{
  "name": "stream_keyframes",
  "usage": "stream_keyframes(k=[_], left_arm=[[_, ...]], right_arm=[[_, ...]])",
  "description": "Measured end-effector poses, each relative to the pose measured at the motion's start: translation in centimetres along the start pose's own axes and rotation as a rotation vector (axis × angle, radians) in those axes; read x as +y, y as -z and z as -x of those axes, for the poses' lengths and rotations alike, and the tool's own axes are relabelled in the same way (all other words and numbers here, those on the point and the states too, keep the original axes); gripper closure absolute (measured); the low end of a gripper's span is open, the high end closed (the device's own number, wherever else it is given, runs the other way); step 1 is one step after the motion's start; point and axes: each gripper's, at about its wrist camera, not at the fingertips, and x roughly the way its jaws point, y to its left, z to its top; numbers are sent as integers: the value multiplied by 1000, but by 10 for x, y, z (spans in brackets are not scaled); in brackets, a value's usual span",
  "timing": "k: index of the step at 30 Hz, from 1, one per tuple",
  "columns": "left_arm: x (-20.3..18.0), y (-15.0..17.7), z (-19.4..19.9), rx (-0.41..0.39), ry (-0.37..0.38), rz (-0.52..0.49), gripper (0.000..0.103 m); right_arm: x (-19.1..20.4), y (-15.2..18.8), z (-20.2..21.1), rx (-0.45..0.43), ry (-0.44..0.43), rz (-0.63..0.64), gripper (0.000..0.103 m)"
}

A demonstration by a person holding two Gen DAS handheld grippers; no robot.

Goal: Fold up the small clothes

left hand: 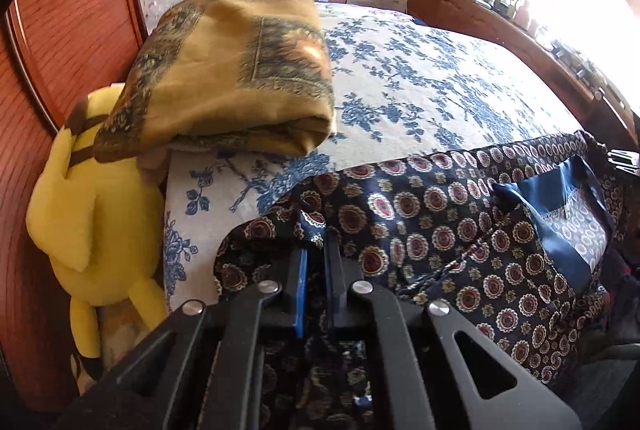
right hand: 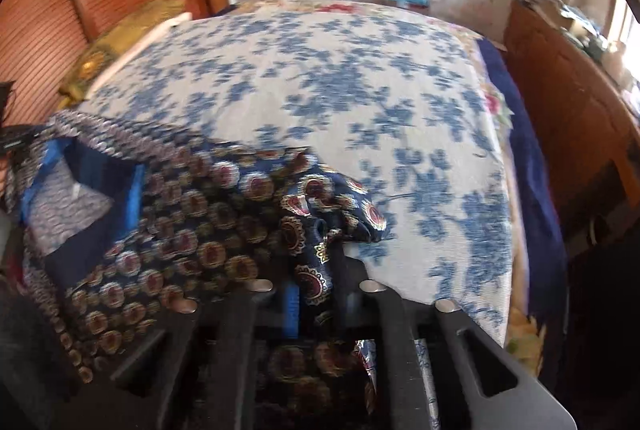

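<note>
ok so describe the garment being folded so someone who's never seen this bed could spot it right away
Start at the bed with its white cover printed in blue flowers. On its near edge lies the dark navy garment, gripped by the left gripper and the right gripper. Unlike the mustard folded cloth and the yellow plush toy beside the bed, it is covered in red-and-gold medallions and shows a blue satin lining.

No legible text or labels anywhere.

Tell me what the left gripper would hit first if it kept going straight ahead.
The left gripper, shut on the dark medallion-patterned garment, would likely press through it into the blue floral white bedspread underneath; depth is unclear.
</note>
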Motion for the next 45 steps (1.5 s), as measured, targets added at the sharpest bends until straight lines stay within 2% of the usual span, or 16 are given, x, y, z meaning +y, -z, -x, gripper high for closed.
stream_keyframes(k=[4, 9, 14, 18, 21, 24, 27, 28, 30, 32, 33, 35, 36, 38, 40, 45], left_arm=[[-6, -5, 24, -93, -4, 11, 102], [-10, -19, 71, -234, 9, 19, 102], [-19, -37, 105, -338, 13, -3, 102], [-15, -66, 121, -418, 4, 5, 102], [-10, -102, 133, -477, 0, 7, 102], [-4, -136, 142, -520, 12, 9, 102], [0, -170, 150, -568, 0, 11, 102], [1, -180, 150, -574, -10, 7, 102], [4, -203, 136, -557, -62, -14, 102], [11, -224, 100, -473, -97, -20, 101], [13, -228, 87, -431, -81, -17, 100], [22, -230, 53, -325, -17, 11, 96], [24, -226, 40, -294, -7, 17, 95], [24, -213, 22, -259, -32, 10, 91], [24, -197, 9, -229, -35, 4, 89], [11, -161, 5, -202, -14, -11, 86]], right_arm=[[8, 2, 10, -44, 13, 18, 101], [8, -3, 45, -161, 33, 0, 101], [19, -23, 85, -284, 82, 35, 101], [22, -51, 108, -356, 123, 85, 102], [17, -78, 121, -404, 170, 109, 102], [6, -121, 134, -456, 242, 124, 102], [-5, -158, 144, -489, 277, 115, 102], [-12, -173, 145, -485, 263, 101, 102], [-21, -200, 142, -507, 315, 83, 102], [-34, -218, 125, -478, 368, 35, 101], [-45, -228, 104, -427, 380, -7, 101], [-57, -234, 68, -347, 421, -58, 86], [-59, -233, 57, -321, 434, -62, 82], [-64, -224, 24, -256, 422, -61, 62], [-68, -210, 6, -223, 389, -74, 55], [-68, -170, -7, -190, 331, -67, 50]])
